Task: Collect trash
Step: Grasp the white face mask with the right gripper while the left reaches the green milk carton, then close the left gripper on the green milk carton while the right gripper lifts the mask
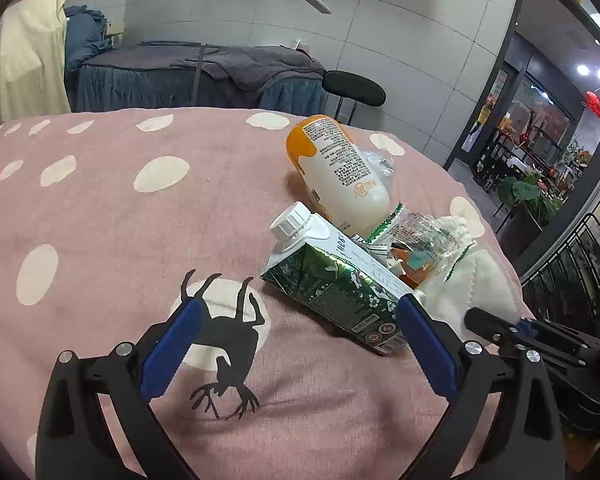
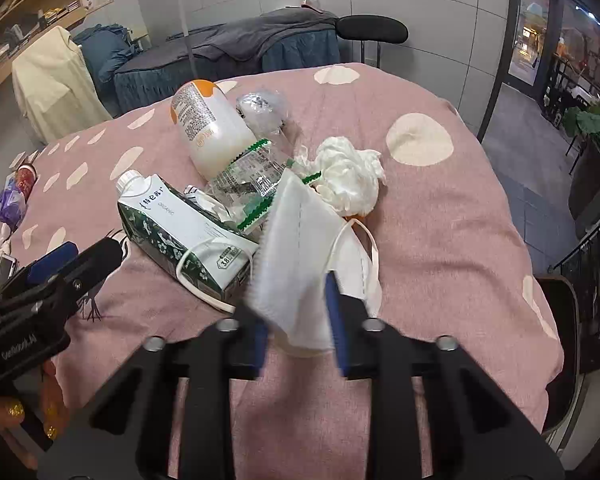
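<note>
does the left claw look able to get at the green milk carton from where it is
Probably yes: the left claw is open, the green milk carton lies just ahead beside its right finger, with only bare blanket between.

The face mask [image 2: 296, 256] blurs where the right tool [image 2: 298, 320] pinches it.
</note>
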`<state>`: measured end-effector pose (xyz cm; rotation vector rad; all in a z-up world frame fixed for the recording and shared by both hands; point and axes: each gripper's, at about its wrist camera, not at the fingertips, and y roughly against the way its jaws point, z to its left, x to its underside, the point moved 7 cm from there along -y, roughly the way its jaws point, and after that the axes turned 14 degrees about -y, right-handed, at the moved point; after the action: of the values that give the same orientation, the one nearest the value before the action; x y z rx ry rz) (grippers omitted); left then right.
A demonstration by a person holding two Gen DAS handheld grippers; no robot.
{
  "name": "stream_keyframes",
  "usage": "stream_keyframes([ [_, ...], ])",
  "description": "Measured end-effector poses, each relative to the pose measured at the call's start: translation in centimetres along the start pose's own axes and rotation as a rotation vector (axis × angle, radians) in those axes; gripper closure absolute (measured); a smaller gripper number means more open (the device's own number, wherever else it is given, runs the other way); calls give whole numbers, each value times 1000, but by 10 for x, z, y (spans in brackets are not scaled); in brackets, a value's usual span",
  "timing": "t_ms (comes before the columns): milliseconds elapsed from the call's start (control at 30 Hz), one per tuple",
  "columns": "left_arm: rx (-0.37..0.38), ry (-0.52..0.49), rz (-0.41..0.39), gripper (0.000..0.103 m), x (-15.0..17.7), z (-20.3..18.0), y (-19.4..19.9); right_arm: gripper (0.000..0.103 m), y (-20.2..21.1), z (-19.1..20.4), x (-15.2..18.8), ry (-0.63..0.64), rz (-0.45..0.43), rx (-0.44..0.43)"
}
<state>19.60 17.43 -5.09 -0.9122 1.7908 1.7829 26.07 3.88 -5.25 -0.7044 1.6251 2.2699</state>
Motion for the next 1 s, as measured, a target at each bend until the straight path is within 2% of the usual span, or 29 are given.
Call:
stream_keyframes([
  [100,16,16,14,7,-1,2,-6,98,13,-4,2,11,-27,-6],
  [367,123,93,76,8,-5,-6,-36,99,53,-13,17,11,-76,-49],
  [467,157,123,86,12,-9,-10,-46,98,62,-21,21,-6,-86,-58],
  [533,141,110,85,19,-12,-12,-50,98,66,-26,22,-13,-99,-49],
  [567,141,105,83,27,-13,-14,-51,98,68,-29,23,-18,-108,-45],
  [833,203,135,69,42,-14,-19,-49,98,78,-49,27,-62,-135,-53],
  [933,214,141,52,54,-14,-21,-42,98,81,-54,29,-73,-144,-57],
  [967,209,133,43,73,-14,-22,-39,98,82,-56,30,-77,-148,-58],
  [1000,205,120,27,80,-16,-23,-35,98,81,-58,30,-81,-149,-58],
])
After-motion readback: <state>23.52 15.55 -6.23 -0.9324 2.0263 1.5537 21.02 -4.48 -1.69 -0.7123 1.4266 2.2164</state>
